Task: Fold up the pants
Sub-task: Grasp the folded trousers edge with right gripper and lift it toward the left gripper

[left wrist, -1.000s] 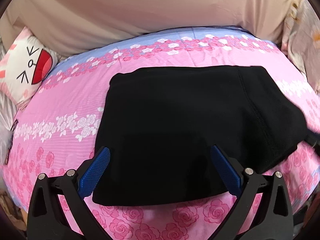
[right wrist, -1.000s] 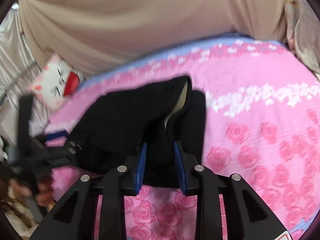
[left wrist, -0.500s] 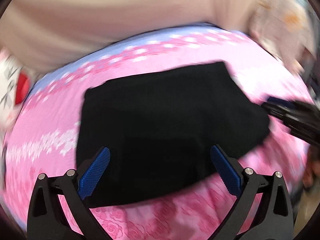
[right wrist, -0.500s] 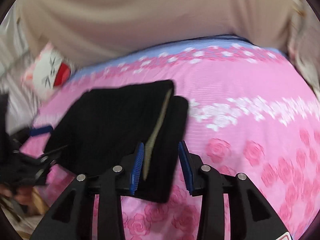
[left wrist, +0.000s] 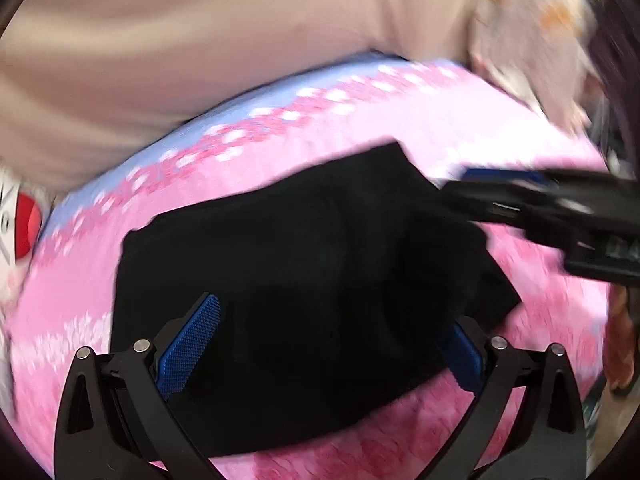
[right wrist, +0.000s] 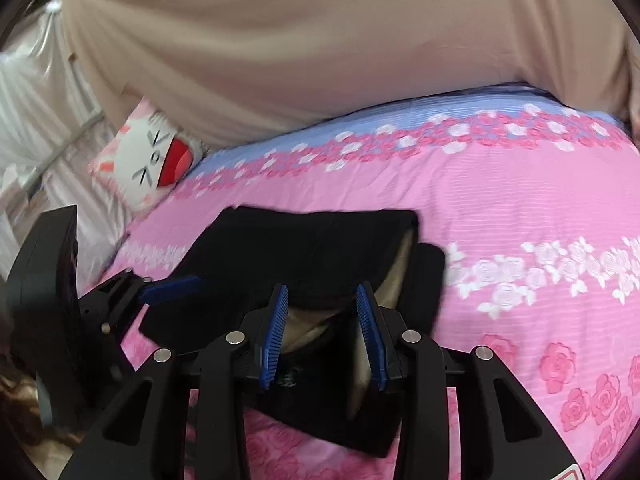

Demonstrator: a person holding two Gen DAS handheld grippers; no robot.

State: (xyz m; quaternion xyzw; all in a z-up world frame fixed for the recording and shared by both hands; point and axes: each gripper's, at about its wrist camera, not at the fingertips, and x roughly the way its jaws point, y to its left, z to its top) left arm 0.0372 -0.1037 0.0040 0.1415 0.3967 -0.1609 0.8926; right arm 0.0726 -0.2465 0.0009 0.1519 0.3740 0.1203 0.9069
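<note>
Looking down, I see the black pants (right wrist: 304, 256) folded flat on the pink floral bedspread (right wrist: 520, 200). My right gripper (right wrist: 322, 332) has its fingers apart over the near edge, clamping nothing. My left gripper (left wrist: 320, 340) is spread wide above the cloth. A cat-face cushion (right wrist: 152, 160) and beige curtain (right wrist: 320, 40) lie beyond.

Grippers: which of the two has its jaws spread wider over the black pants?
The left gripper. Its blue pads sit far apart, spanning much of the folded pants, while the right gripper has its pads only slightly apart at the garment's light-lined edge.
</note>
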